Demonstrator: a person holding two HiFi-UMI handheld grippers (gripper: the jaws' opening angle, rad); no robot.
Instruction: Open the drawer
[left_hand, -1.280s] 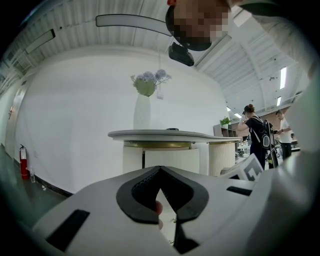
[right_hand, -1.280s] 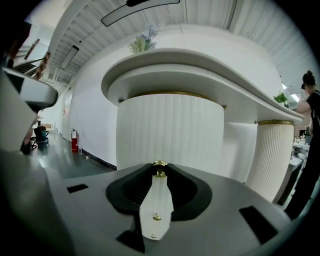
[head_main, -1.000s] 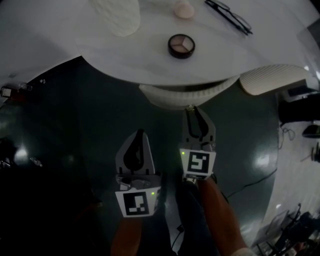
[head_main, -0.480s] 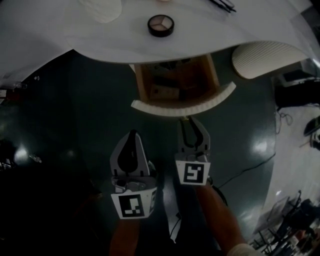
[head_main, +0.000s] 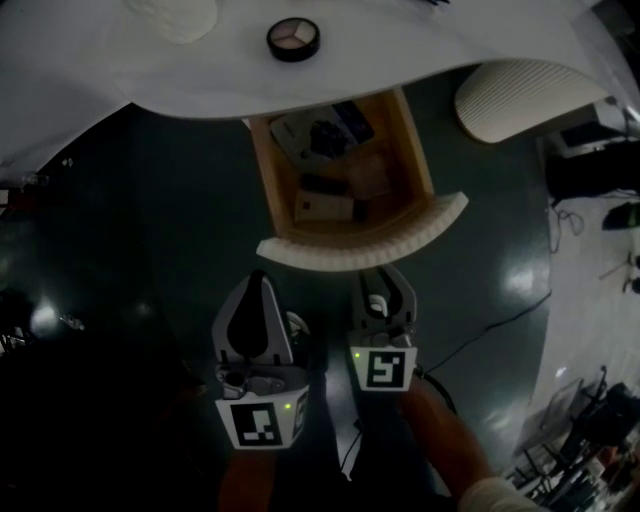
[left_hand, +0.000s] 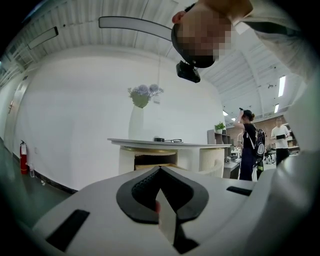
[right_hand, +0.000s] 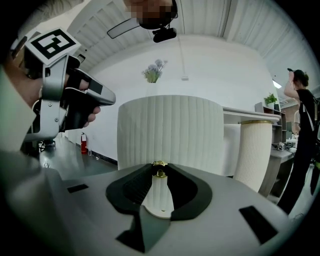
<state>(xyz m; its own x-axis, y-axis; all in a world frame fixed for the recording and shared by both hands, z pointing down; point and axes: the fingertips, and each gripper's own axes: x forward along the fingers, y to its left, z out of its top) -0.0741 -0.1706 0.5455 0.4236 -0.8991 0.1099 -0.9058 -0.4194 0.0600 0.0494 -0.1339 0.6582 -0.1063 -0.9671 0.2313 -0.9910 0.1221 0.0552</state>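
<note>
Drawer (head_main: 360, 250) far out, gold knob (right_hand: 160, 167) gripped by right gripper (head_main: 382, 278); left gripper (head_main: 258, 280) closed, empty.

A white curved wall (left_hand: 75, 115) is standing well beyond the jaws, a ribbed ceiling (left_hand: 125, 12) arching above. Below them a dark glossy floor (head_main: 150, 220) is reflecting lights; a white table (head_main: 120, 60) is standing ahead.

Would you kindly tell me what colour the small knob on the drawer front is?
Gold; the knob shows best in the right gripper view.
</note>
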